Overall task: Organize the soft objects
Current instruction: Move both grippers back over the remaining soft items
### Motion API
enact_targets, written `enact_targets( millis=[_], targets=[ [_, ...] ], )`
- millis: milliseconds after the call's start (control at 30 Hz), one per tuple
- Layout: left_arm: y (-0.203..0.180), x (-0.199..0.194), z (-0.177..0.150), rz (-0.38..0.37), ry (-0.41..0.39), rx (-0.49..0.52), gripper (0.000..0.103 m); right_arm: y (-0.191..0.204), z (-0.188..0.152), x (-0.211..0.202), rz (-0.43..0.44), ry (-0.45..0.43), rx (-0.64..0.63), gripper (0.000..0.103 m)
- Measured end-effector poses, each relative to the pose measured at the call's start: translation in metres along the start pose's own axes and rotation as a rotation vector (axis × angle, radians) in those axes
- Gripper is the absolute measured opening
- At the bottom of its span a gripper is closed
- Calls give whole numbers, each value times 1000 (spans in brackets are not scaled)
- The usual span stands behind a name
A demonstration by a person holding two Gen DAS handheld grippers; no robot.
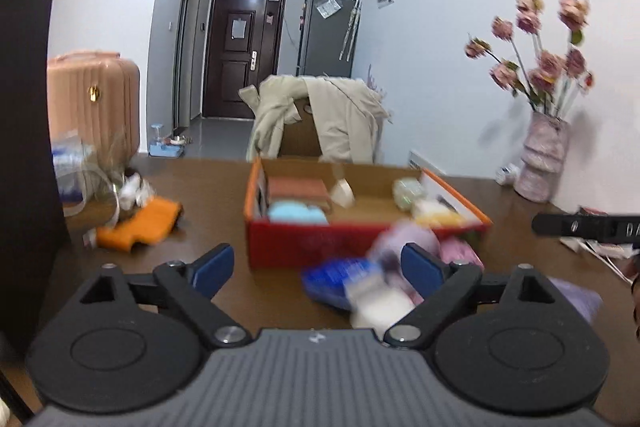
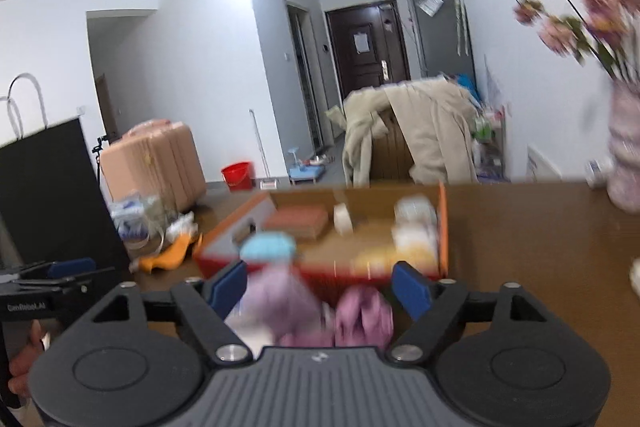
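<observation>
**Around the room, away from the sorting**

A brown wooden table (image 1: 208, 187) fills the foreground. At its right end, near the white wall, stands a pink ribbed vase (image 1: 543, 158) holding pink flowers (image 1: 538, 43). Beyond the table's far edge, a beige coat (image 1: 320, 115) hangs over a chair. A peach suitcase (image 1: 94, 99) stands on the left, with a black paper bag (image 2: 52, 187) nearer the camera. A red bucket (image 2: 237, 175) sits on the floor. Down the hallway are a dark brown door (image 1: 240, 55) and a grey fridge (image 1: 326, 35).
</observation>
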State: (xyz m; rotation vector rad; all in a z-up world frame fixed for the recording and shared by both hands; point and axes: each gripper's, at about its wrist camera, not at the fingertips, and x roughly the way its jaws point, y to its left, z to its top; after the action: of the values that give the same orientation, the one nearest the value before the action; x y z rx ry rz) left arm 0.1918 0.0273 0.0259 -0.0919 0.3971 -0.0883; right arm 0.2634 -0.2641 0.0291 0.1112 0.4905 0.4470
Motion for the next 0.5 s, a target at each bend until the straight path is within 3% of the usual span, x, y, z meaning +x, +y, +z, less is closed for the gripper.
enact_targets(
  millis=[200, 500],
  targets=[
    [-28, -21, -48, -20, 77, 17, 96, -13, -65, -29, 39, 81, 130, 81],
    [-48, -11, -47, -8, 108, 50, 96, -17, -82, -37, 34, 82, 133, 81]
  ],
)
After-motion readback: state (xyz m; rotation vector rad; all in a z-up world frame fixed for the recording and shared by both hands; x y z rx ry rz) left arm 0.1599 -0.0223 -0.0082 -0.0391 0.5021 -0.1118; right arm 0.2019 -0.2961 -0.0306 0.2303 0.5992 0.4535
